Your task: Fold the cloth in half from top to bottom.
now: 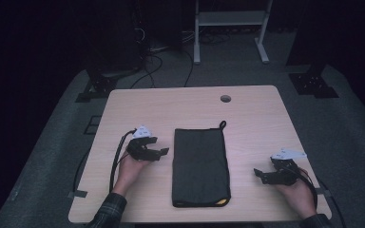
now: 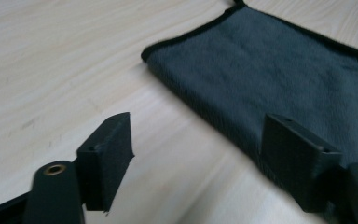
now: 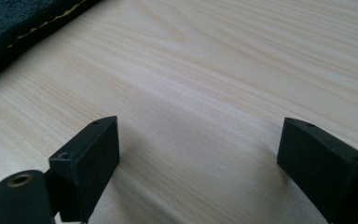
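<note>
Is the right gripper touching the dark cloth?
Apart. The high view shows bare table between the right gripper and the dark cloth.

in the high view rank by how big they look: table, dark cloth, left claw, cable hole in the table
1. table
2. dark cloth
3. left claw
4. cable hole, smallest
The hole lies farther from the camera, yet it plainly looks smaller.

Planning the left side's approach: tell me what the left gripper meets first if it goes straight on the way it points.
Probably the dark folded cloth. The left gripper, open, points at its near long edge across a short strip of bare table. Its height above the table is unclear.
</note>
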